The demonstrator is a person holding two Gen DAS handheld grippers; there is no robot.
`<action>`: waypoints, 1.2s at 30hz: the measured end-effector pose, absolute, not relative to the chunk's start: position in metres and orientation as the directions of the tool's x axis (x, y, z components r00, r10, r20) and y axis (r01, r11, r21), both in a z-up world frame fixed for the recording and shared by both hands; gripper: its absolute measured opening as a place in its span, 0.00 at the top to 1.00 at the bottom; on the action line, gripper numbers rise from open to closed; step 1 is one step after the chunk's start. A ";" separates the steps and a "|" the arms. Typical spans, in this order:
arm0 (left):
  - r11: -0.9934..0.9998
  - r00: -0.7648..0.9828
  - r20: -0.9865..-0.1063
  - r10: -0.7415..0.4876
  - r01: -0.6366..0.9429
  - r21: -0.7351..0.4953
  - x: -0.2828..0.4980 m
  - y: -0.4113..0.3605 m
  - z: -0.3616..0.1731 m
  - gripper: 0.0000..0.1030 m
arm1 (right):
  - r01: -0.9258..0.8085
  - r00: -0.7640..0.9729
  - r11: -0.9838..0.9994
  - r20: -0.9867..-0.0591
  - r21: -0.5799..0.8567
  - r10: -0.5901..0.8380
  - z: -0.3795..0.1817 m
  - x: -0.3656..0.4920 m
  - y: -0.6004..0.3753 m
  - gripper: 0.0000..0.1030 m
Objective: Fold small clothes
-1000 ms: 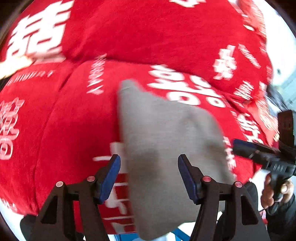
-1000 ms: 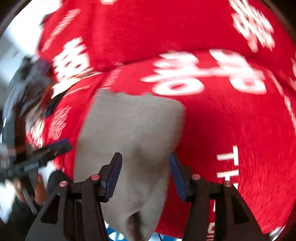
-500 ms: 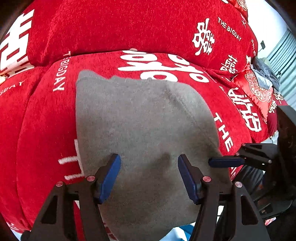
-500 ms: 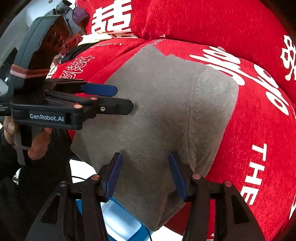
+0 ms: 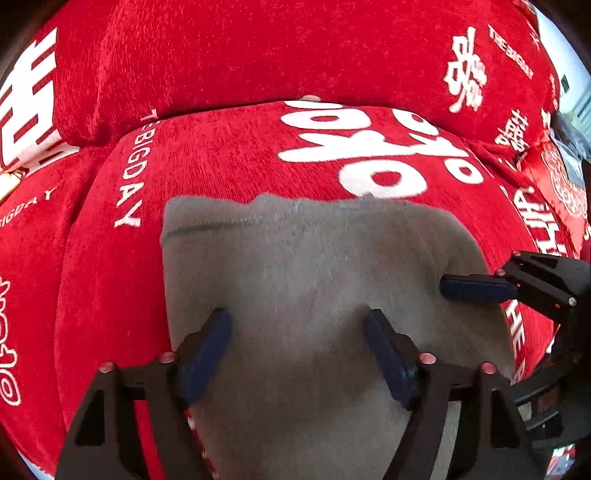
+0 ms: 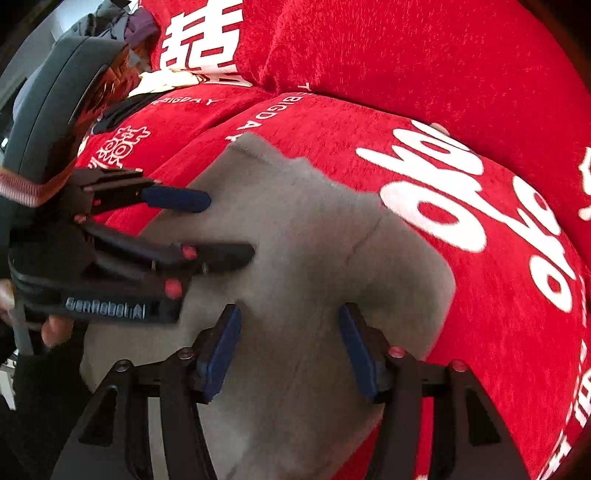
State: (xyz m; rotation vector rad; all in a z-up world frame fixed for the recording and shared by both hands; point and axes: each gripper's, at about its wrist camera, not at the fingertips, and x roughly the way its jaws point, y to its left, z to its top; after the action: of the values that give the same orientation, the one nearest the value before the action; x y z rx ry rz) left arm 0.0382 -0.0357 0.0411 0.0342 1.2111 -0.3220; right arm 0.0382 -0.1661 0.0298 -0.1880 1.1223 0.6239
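A red sofa cover (image 5: 229,173) printed with white lettering spread over the seat and back cushions. At the sofa's far left end lay a cream cloth (image 6: 166,79) and dark bundled clothing (image 6: 122,22).

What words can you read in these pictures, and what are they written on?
"THE BIGDAY": white print on the red sofa cover, seen again at.
"THE": cover's right edge.
"GenRobot.AI": blurred label on the left tongs.
Large white Chinese characters and big looping white letters: I cannot read them.
Grey garment: no writing.
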 end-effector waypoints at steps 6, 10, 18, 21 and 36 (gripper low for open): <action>0.962 0.332 -0.927 -0.177 0.259 -0.091 0.042 -0.035 0.052 0.25 | -0.535 0.297 0.833 -0.893 0.139 0.339 0.032 0.051 -0.163 0.33; 0.969 0.351 -0.925 -0.145 0.238 -0.062 0.024 -0.024 0.063 0.25 | -0.537 0.374 0.838 -0.866 0.090 0.333 0.056 0.016 -0.171 0.32; 0.984 0.320 -0.937 -0.138 0.151 -0.093 -0.028 -0.002 0.058 0.25 | -0.581 0.450 0.805 -0.872 -0.123 0.192 0.037 -0.068 -0.160 0.32; 0.987 0.326 -0.936 -0.134 0.129 -0.097 -0.042 0.002 0.059 0.25 | -0.564 0.469 0.812 -0.868 -0.150 0.165 0.029 -0.085 -0.171 0.30; 0.997 0.357 -0.934 -0.017 0.080 0.012 -0.082 -0.007 0.090 0.25 | -0.411 0.484 0.897 -0.873 -0.161 0.065 0.081 -0.093 -0.196 0.25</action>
State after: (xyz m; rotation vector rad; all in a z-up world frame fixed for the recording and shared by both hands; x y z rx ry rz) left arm -0.0817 -0.0069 0.0899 0.0590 1.2040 -0.0623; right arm -0.0930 -0.1962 0.0812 -0.3746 1.0307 0.2981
